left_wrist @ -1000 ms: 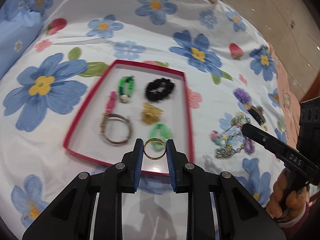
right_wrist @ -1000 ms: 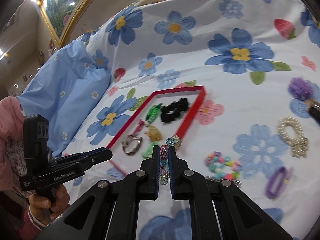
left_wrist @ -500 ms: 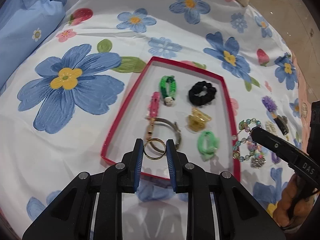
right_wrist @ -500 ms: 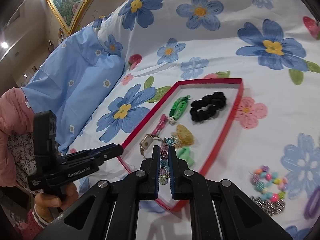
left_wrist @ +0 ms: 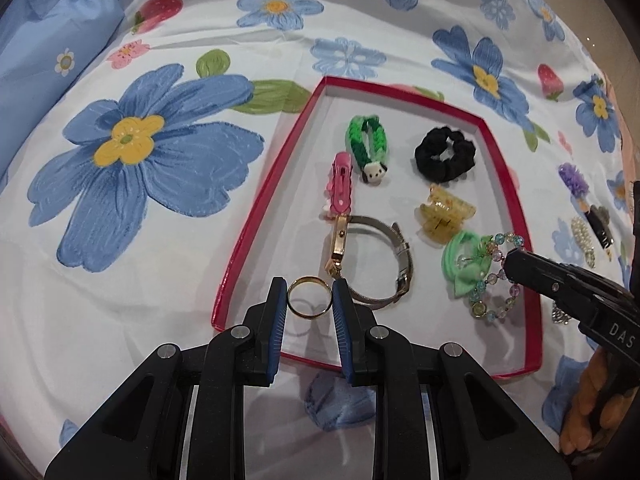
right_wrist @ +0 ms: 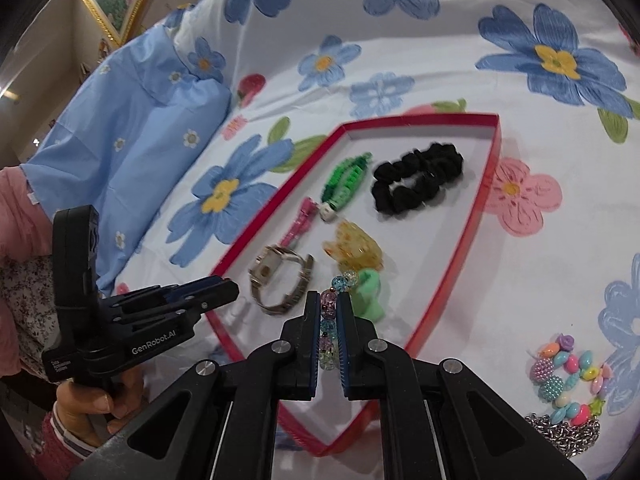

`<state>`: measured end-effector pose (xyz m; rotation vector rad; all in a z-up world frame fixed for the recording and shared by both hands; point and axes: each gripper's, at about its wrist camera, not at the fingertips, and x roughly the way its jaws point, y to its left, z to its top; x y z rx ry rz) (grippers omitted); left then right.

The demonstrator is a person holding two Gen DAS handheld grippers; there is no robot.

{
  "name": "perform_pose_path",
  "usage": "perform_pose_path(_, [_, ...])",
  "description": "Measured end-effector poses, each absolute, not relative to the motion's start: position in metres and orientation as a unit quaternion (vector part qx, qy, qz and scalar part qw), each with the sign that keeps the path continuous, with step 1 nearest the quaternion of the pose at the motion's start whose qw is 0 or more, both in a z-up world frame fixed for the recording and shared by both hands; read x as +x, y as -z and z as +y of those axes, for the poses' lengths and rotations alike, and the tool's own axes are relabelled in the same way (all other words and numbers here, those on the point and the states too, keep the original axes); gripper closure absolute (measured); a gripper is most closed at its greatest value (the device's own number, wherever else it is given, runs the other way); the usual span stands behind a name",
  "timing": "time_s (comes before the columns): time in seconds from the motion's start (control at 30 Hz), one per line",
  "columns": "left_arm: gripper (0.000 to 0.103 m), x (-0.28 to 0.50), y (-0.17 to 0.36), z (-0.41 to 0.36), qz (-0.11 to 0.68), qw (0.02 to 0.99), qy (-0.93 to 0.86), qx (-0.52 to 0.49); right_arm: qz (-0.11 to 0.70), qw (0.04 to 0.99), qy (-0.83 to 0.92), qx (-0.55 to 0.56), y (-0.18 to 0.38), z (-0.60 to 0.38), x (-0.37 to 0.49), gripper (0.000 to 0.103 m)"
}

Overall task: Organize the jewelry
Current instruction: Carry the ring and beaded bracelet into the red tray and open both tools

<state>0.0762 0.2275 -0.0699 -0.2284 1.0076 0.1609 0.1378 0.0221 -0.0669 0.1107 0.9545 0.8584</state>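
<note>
Both grippers lower and nearer red tray (left_wrist: 260, 216) than before | left gripper (left_wrist: 310, 300) clamps gold ring (left_wrist: 310, 295) over tray's near corner | right gripper (right_wrist: 329, 308) pinches beaded bracelet (right_wrist: 329, 306) above green bow (right_wrist: 370, 290)

"DAS" read in white capitals on black body of right gripper (left_wrist: 505, 265), seen at right edge of left wrist view; lettering ran off frame. "GenRobot.AI" stood in white on side of left gripper (right_wrist: 224, 290) in right wrist view. Small white label below it on same handle showed two or three lines, too small to read. No other text legible.
</note>
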Motion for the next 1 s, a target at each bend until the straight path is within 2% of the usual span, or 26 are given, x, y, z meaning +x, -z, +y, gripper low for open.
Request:
perform_pose_path(0.37, [0.082,0.083,0.083,0.228,0.502,0.855,-0.071,-0.111,0.464,0.797,-0.385,0.03,0.078,0.026,0.145,0.095])
perform_pose_path(1.0, [0.082,0.087,0.085,0.227,0.51,0.85,-0.073,-0.107,0.466,0.797,-0.383,0.026,0.076,0.029,0.144,0.088])
